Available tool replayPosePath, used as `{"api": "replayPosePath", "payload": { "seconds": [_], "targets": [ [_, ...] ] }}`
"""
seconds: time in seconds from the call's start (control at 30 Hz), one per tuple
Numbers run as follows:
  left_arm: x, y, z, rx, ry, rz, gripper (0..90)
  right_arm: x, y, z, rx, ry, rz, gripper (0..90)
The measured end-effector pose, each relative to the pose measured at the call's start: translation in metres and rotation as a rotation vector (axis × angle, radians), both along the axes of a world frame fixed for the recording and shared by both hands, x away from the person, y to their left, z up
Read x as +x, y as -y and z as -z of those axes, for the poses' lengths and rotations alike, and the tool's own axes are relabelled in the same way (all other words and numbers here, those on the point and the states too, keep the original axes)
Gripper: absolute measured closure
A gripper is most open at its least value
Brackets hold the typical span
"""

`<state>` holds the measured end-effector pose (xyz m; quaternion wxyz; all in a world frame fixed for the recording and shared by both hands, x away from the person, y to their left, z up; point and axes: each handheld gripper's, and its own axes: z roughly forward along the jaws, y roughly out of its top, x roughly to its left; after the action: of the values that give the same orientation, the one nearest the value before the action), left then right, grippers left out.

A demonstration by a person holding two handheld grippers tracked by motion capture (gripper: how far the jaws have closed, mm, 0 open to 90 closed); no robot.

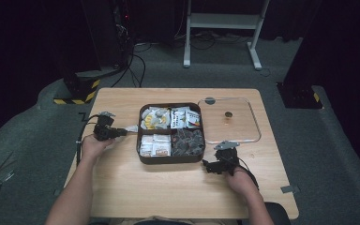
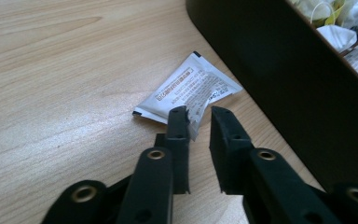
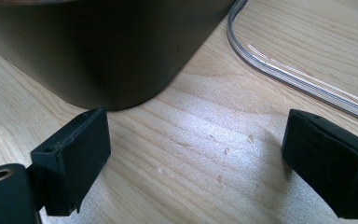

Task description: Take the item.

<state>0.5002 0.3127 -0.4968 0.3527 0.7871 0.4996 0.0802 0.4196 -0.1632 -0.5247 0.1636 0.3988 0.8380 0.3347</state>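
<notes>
One white sachet [image 2: 191, 91] lies before the left hand-held gripper [image 2: 199, 115], jaws slightly apart.

There was one dark brown four-compartment box [image 1: 170, 160], one clear plastic lid [image 1: 252, 123], and one white sachet [image 2: 191, 91] outside it.

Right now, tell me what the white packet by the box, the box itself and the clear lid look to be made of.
The white packet: probably plastic or foil-laminate film, slightly glossy, with crinkled faces, flat sealed edges and printed text. The box: likely moulded plastic, dark brown, smooth and matte with rounded corners; the look leaves coated wood or metal open. The clear lid: transparent plastic or possibly glass, the wood grain showing through and its rim glinting.
</notes>
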Motion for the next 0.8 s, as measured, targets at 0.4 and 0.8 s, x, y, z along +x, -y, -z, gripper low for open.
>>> {"api": "replayPosePath", "payload": {
  "seconds": [0.4, 0.8],
  "targets": [
    [-0.008, -0.006, -0.007, -0.036, 0.012, -0.005, 59.1, 0.000, 0.000, 0.000, 0.001, -0.001, -0.001, 7.8],
    [-0.022, -0.015, -0.011, -0.016, 0.071, -0.033, 50.3, 0.001, 0.000, 0.000, 0.002, -0.001, -0.012, 7.7]
  ]
}}
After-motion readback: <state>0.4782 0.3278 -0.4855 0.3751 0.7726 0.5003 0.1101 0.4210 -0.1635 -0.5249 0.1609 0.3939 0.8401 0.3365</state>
